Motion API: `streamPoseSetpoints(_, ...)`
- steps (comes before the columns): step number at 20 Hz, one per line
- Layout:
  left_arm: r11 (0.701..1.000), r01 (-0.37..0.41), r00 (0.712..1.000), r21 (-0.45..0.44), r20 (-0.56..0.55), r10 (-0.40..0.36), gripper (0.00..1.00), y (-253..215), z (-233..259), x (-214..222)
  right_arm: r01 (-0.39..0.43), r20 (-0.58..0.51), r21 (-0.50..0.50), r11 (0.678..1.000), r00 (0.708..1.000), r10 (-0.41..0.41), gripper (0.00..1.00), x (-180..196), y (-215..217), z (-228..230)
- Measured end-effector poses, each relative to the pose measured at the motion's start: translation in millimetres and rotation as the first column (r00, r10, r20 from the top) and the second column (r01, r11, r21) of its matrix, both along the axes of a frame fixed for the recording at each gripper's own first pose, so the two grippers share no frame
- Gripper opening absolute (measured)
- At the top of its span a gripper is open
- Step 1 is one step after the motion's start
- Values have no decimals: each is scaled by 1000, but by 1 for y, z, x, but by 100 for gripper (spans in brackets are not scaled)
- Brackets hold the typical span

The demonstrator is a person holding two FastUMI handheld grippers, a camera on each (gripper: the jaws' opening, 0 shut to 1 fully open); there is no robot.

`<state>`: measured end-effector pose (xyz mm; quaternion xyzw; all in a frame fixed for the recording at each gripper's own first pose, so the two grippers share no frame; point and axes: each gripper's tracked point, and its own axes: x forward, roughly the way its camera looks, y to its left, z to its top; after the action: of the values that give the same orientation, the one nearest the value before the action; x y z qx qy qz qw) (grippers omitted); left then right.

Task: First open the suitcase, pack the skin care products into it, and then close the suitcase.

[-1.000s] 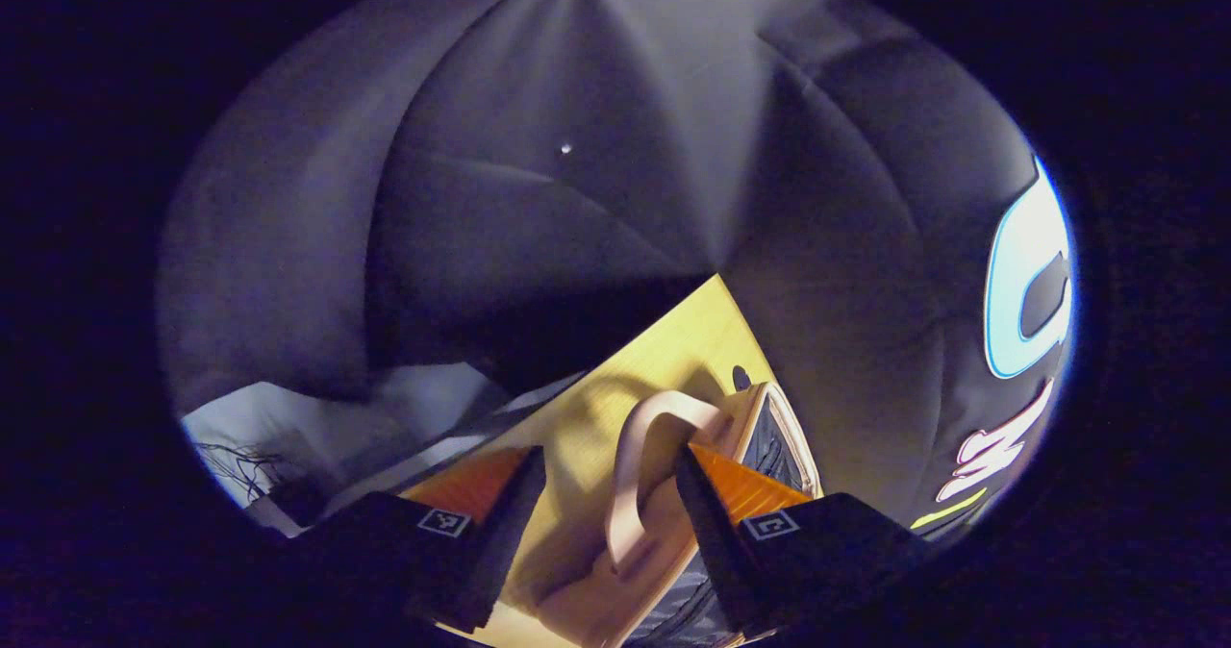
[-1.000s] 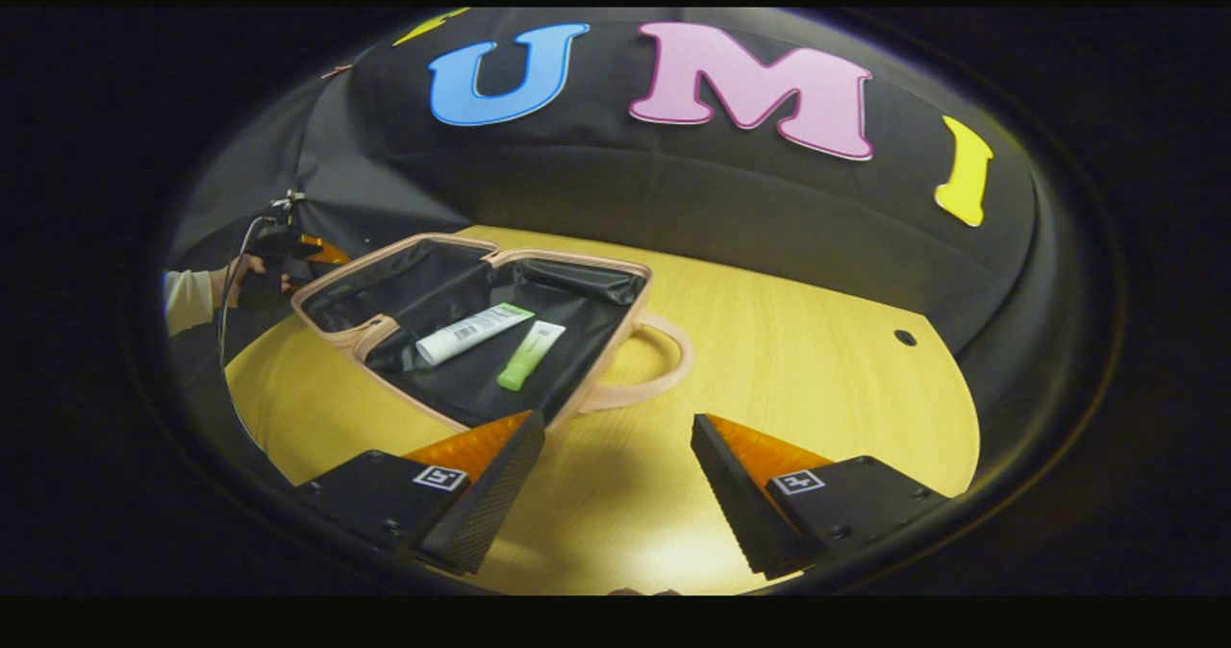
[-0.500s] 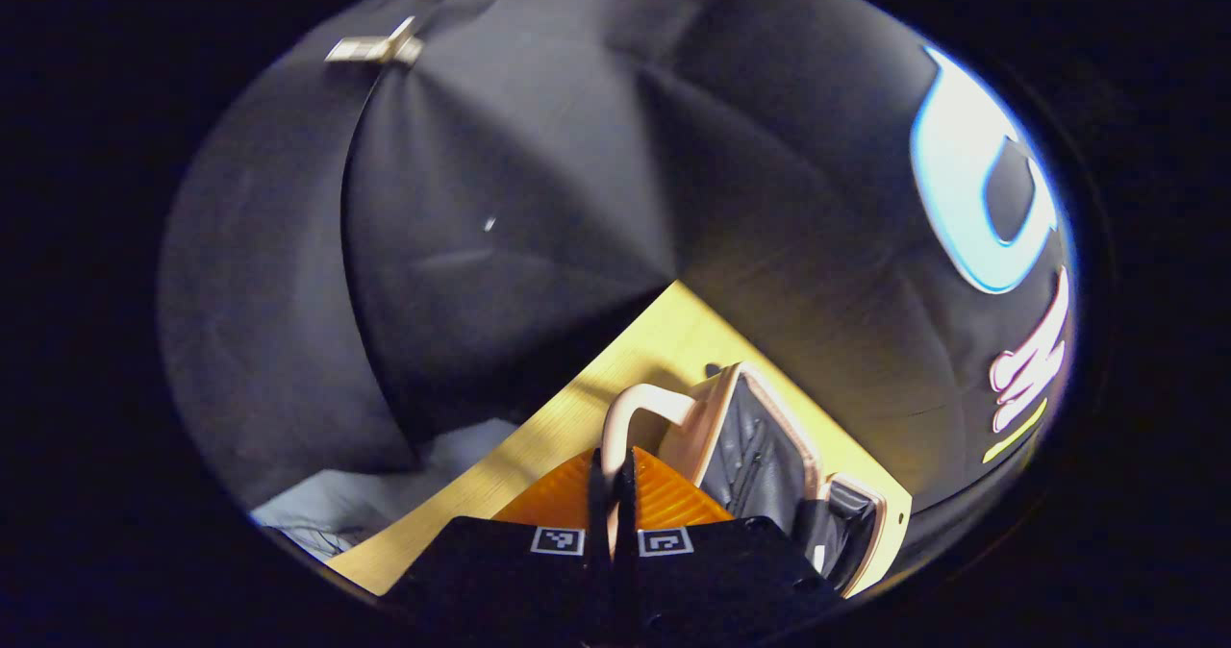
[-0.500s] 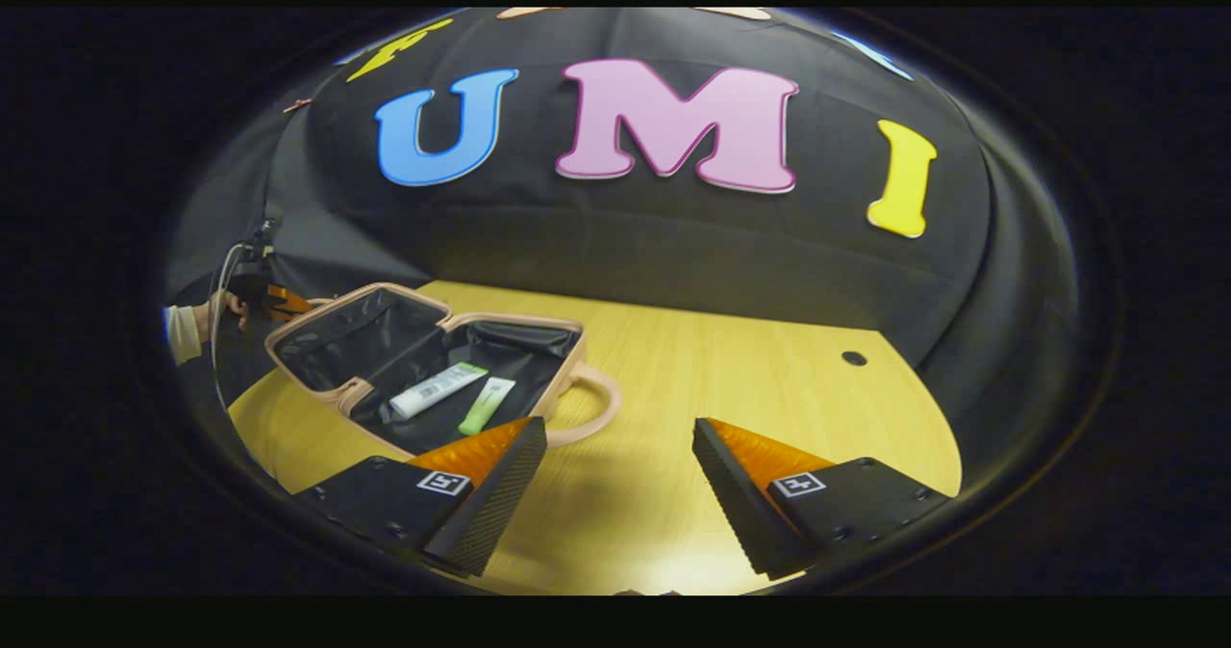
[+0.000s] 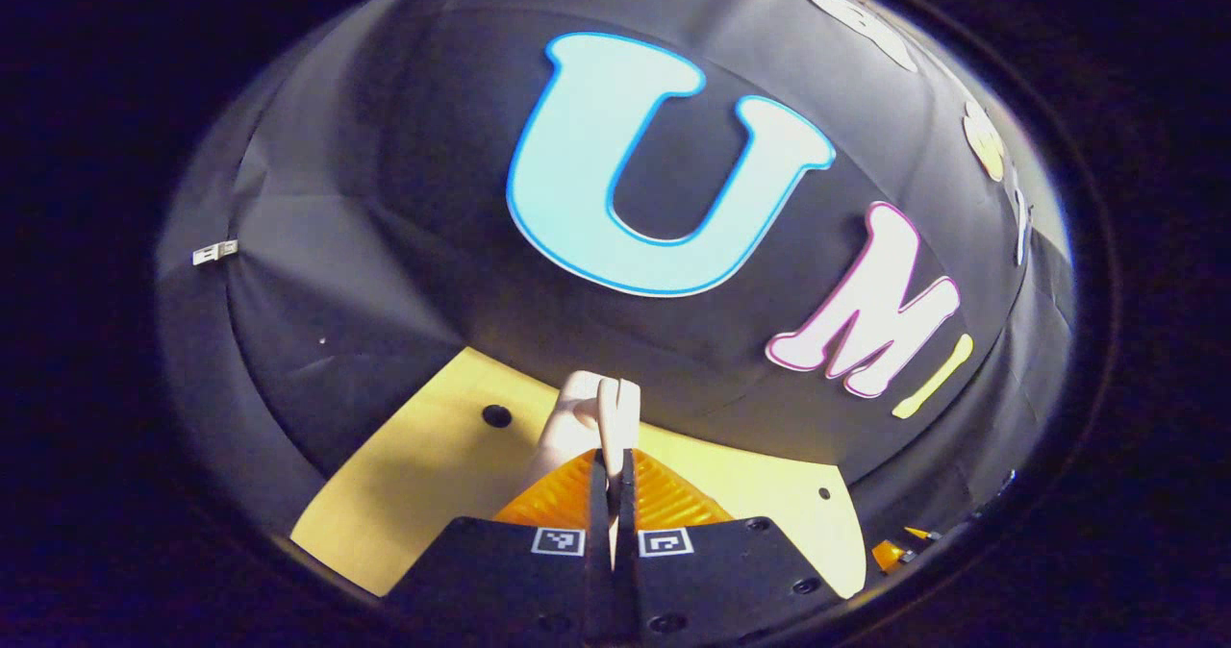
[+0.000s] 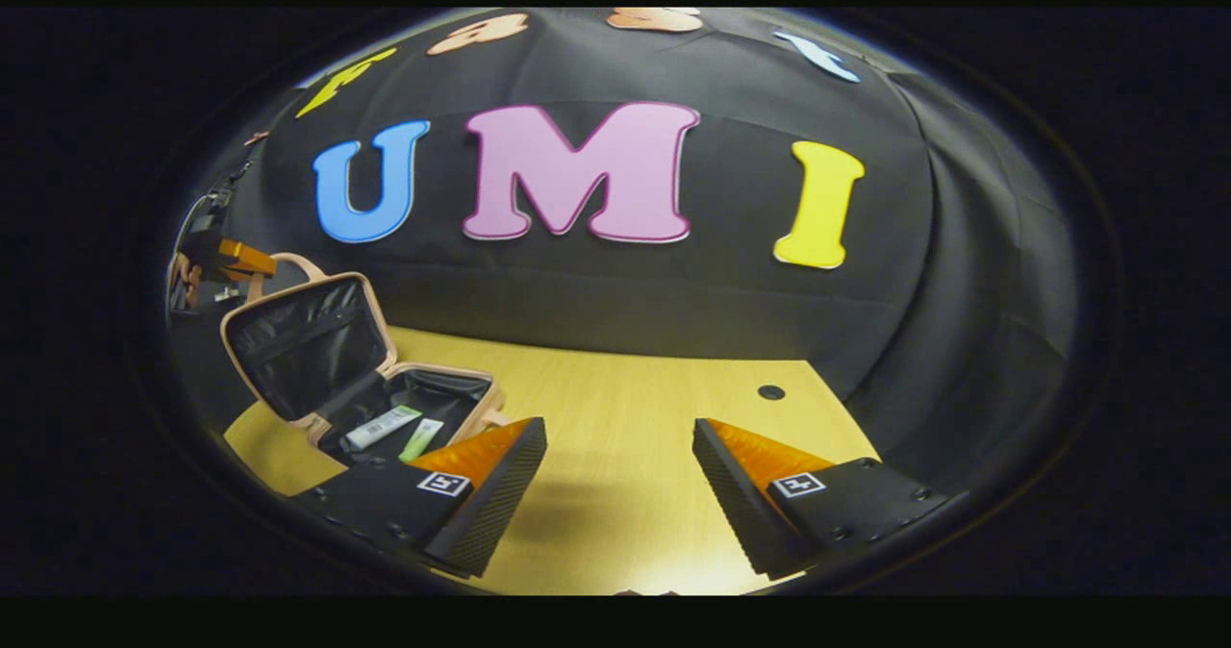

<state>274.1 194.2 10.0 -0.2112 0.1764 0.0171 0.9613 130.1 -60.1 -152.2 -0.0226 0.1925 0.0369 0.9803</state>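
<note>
My left gripper is shut on the pink handle of the suitcase lid, which sticks up between the orange fingers. In the right gripper view that left gripper holds the handle high at the far left. The pink suitcase stands with its black-lined lid raised, leaning back a little. A white tube and a green tube lie in its base. My right gripper is open above the table, right of the suitcase, holding nothing.
The yellow wooden table stretches right of the suitcase, with a round cable hole near its far edge. The left gripper view has another hole beside the handle. Black cloth walls close in behind the table.
My left gripper closed on the lid handle and lifted the lid from flat to raised. The right gripper's view swung right, so the suitcase slid to its left edge.
</note>
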Motion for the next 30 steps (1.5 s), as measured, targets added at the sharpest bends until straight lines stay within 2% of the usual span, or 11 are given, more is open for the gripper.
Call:
streamPoseSetpoints(3,997,68,998,-32,-14,-69,6,-87,-12,1,-11,3,-16,1000,1000,11,97,-5,-30,7)
streamPoseSetpoints(8,982,151,980,-114,-112,-164,6,-211,-103,22,-26,-16,32,999,1000,26,97,-4,-57,6)
streamPoseSetpoints(13,984,153,941,-92,-291,-174,7,-262,-202,23,-52,-21,32,998,998,53,98,0,-70,2)
streamPoseSetpoints(15,984,162,933,-67,-314,-175,9,-268,-208,24,-36,-11,22,999,999,37,98,2,-77,2)
streamPoseSetpoints(17,981,193,935,-2,-303,-185,16,-267,-201,27,-19,7,18,1000,1000,19,98,2,-80,7)
streamPoseSetpoints(18,976,215,932,24,-304,-198,29,-276,-206,26,-10,15,21,1000,1000,10,97,1,-80,10)
streamPoseSetpoints(20,967,238,938,94,-281,-204,42,-279,-186,20,7,25,34,999,1000,-8,98,-3,-76,17)
streamPoseSetpoints(22,956,245,958,163,-192,-213,78,-277,-146,3,28,40,49,998,999,-30,97,-12,-69,29)
streamPoseSetpoints(24,945,218,975,242,-94,-201,96,-267,-93,-25,44,59,62,997,997,-48,97,-26,-58,46)
streamPoseSetpoints(27,919,99,990,381,55,-130,96,-234,-19,-78,62,110,80,995,991,-70,97,-53,-37,79)
streamPoseSetpoints(30,907,-5,969,421,225,-100,96,-213,49,-137,70,166,102,992,982,-86,97,-88,-12,110)
